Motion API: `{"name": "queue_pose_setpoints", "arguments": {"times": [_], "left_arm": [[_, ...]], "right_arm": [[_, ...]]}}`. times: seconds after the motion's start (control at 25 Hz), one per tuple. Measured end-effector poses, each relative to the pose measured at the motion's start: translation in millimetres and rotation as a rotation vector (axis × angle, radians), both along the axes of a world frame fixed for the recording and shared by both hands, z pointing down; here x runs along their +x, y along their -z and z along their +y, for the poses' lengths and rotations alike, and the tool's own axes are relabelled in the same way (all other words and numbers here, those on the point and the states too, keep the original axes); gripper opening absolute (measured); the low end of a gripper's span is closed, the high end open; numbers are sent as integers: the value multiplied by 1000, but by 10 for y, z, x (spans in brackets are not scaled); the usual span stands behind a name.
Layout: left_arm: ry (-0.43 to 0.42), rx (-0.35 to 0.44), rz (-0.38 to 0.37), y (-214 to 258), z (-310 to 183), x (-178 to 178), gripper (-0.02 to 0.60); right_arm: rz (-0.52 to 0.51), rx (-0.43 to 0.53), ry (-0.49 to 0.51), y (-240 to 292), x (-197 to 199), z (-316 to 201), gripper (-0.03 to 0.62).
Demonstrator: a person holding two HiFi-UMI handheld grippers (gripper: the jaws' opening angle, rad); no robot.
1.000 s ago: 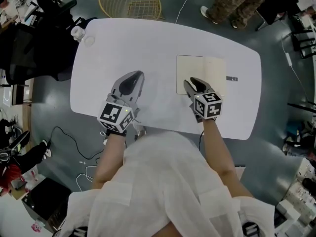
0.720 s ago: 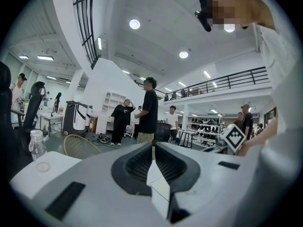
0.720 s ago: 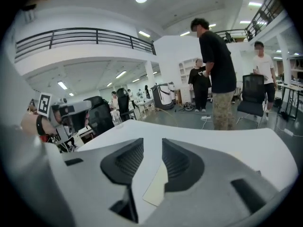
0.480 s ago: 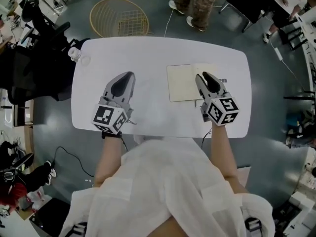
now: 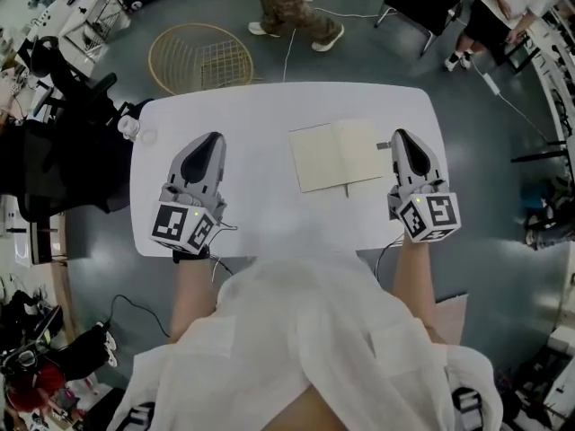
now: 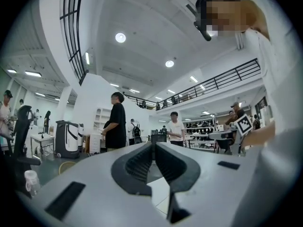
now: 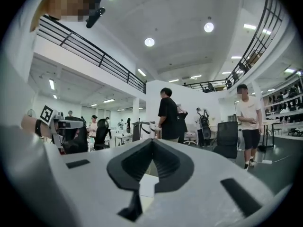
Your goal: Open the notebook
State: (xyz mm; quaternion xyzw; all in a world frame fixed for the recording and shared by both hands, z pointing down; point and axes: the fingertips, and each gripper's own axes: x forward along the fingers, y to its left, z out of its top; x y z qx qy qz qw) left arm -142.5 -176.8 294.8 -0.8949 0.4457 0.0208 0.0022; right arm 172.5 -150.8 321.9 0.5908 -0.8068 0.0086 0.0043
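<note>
The left gripper (image 5: 213, 137) was clenched, its jaws together with nothing between them. In the right gripper (image 5: 402, 135) the jaws were closing, the tips almost meeting, and they also held nothing. Both grippers hung above a white table (image 5: 269, 106) with rounded corners, the left one over its left part and the right one over its right edge, just beside the notebook (image 5: 339, 155) but not touching it.

The table stood on a grey floor (image 5: 503, 151) in a large hall with a high white ceiling and a railed gallery. A golden wire basket (image 5: 199, 58) stood beyond the far left corner, and a small clear bottle (image 5: 128, 126) was at the left end of the table. A person in patterned trousers (image 5: 292, 3) stood behind the table, and other people showed farther back in both gripper views.

Both forearms were stretched forward from the white sleeves, almost parallel. The grippers pointed level and away from the body, with their marker cubes facing upward.

The notebook lay open and flat on the right half of the table, between the two grippers and nearer to the right one. Its spine ran away from the person, a little tilted, and the long axis of the two blank pages went across the table.
</note>
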Motion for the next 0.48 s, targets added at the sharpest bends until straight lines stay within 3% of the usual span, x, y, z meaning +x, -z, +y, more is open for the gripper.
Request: {"name": "queue_pose_setpoints", "arguments": {"times": [0.48], "left_arm": [[-34,38,-23,169,26,256,18]], "right_arm": [[37,53,-70,240,381,236,2]]}}
